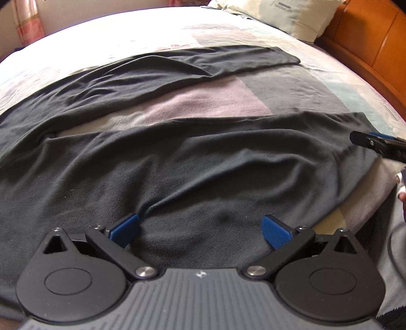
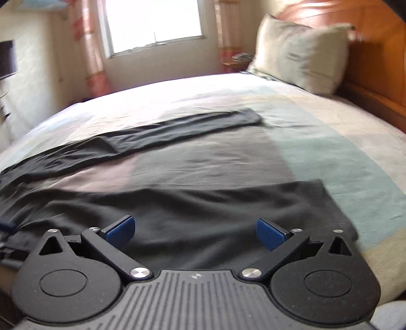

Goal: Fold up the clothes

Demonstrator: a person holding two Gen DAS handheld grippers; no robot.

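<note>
A pair of dark grey trousers (image 1: 177,162) lies spread on the bed, its two legs reaching toward the right. The far leg (image 1: 192,67) is thin and flat; the near leg (image 1: 253,152) is wider and wrinkled. My left gripper (image 1: 200,228) hovers open just above the near leg's upper part, nothing between its blue pads. In the right wrist view the trousers (image 2: 203,210) lie below my right gripper (image 2: 195,232), which is open and empty over the near leg's cuff end. The right gripper's fingers (image 1: 375,143) also show at the left view's right edge.
The bed (image 2: 330,157) has a pastel patchwork cover. A pillow (image 2: 302,53) leans on the wooden headboard (image 2: 375,63) at the far right. A window (image 2: 152,22) with pink curtains is behind the bed. A person's hand (image 1: 402,187) shows at the right edge.
</note>
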